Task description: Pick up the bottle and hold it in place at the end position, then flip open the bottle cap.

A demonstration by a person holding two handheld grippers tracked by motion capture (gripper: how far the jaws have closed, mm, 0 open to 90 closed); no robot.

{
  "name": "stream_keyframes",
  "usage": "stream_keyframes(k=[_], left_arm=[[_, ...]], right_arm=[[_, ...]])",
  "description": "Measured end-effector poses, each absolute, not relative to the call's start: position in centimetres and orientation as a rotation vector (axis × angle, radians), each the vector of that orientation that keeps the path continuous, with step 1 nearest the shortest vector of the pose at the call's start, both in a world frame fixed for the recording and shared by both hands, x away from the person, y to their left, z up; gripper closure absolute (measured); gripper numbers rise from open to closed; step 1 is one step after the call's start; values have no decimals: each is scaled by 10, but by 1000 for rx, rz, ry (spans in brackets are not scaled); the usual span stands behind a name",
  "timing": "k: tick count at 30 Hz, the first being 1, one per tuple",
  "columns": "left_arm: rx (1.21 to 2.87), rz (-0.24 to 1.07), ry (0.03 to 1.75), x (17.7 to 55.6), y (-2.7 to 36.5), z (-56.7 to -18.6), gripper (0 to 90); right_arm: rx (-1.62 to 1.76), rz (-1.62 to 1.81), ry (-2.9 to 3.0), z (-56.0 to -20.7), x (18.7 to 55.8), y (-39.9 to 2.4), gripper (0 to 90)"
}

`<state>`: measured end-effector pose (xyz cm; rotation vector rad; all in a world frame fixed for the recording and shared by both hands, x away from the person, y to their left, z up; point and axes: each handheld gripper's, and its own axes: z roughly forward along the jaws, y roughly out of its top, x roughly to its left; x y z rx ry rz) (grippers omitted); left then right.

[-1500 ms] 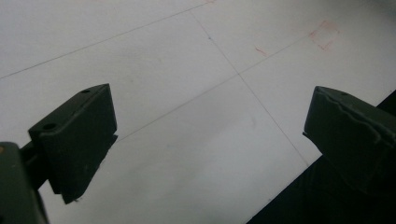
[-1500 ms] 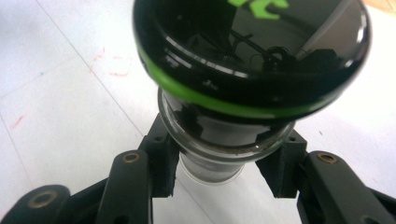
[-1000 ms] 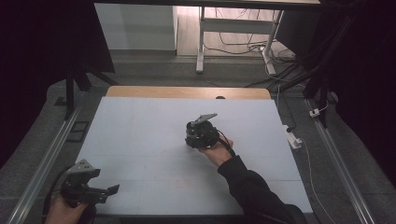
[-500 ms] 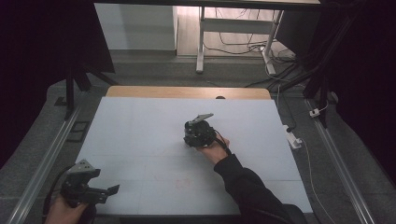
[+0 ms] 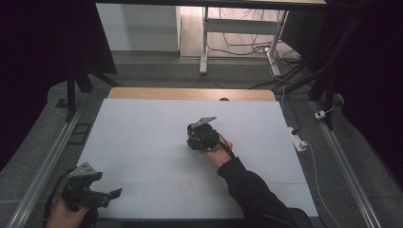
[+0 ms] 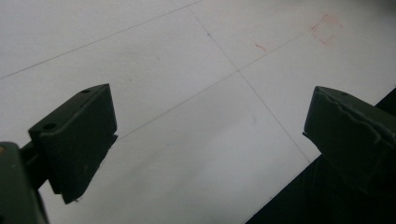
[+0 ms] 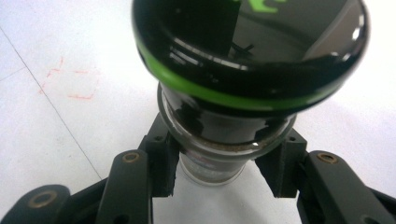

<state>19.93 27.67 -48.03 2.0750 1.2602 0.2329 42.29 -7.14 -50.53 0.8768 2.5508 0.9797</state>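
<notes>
My right gripper hovers over the middle of the white table, held by a hand in a dark sleeve. In the right gripper view its jaws are shut on the clear glass neck of a glossy black object with a green ring. The wide black end points away from the gripper and covers most of that view. My left gripper rests at the table's near left corner. Its jaws stand wide open with only bare table between them.
Faint red square marks lie on the table surface. A wooden strip runs along the table's far edge. Metal rails flank both sides, and a white power strip with cables lies off the right edge.
</notes>
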Motion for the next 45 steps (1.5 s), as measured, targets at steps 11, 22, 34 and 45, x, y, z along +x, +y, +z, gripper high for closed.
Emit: stream_keyframes(k=[11,22,34,45], left_arm=[[2067,235,1276,199,277,-480,0],[2072,254,1240,201,271,-476,0],[2061,224,1156,212,266,-475,4],[2050,197,1069,225,255,-476,4]], right_arm=[[863,991,2547,-506,422,-72,524],[853,997,2549,-507,423,-73,524],[851,999,2552,-507,423,-73,523],[849,999,2552,-507,423,-73,524]])
